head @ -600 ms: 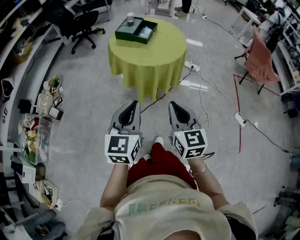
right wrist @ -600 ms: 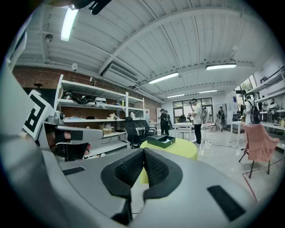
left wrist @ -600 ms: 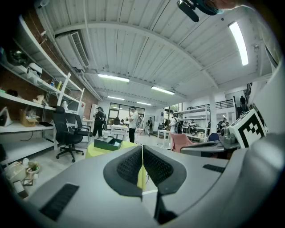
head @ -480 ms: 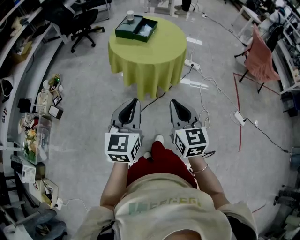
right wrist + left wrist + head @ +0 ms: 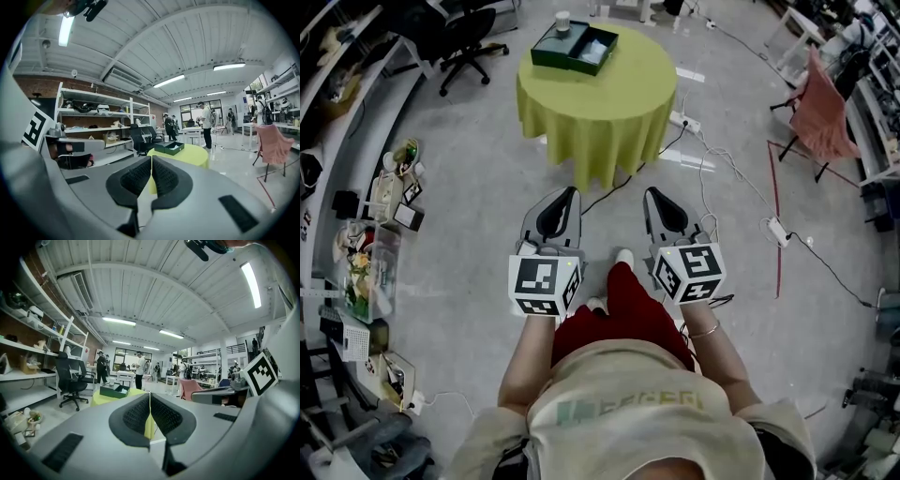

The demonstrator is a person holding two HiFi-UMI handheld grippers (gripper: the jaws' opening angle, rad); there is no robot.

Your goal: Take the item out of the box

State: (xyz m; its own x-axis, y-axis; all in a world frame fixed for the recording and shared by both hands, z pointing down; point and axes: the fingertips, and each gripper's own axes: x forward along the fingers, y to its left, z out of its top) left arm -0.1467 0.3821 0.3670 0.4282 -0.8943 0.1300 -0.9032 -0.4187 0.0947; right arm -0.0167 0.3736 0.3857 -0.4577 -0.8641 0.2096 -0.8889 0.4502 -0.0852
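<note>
Head view, my left gripper [image 5: 570,193]: held out in front of me over the grey floor, jaws pressed together, nothing between them.
Head view, my right gripper [image 5: 652,193]: beside the left one and level with it, jaws also closed on nothing.
Head view, marker cubes: one at the back of each gripper, just ahead of my forearms.
Head view, table [image 5: 600,108]: round, under a yellow-green cloth, well ahead of both grippers.
Head view, box [image 5: 575,47]: dark green, lying open on the far part of the table. Something pale shows in its right half, but I cannot tell what.
Head view, cup [image 5: 562,19]: small and pale, just beyond the box.
Head view, surroundings: a black office chair [image 5: 469,42] left of the table, a chair draped in pink [image 5: 821,117] at the right, cables on the floor.

Left gripper view, jaws: my left gripper's black ribbed pads [image 5: 138,414] meet along a thin seam and grip nothing.
Left gripper view, box [image 5: 115,390]: open on the table [image 5: 101,399], far beyond the jaw tips and a little left of them.
Left gripper view, room: the office chair [image 5: 70,380] is at the left, and people stand behind the table.

Right gripper view, jaws: my right gripper's pads [image 5: 164,176] are shut against each other, empty.
Right gripper view, box [image 5: 169,147]: open on the table [image 5: 190,155], well past the jaw tips and slightly right of them.
Right gripper view, room: shelves [image 5: 93,122] at the left, the pink chair [image 5: 272,145] at the right.
</note>
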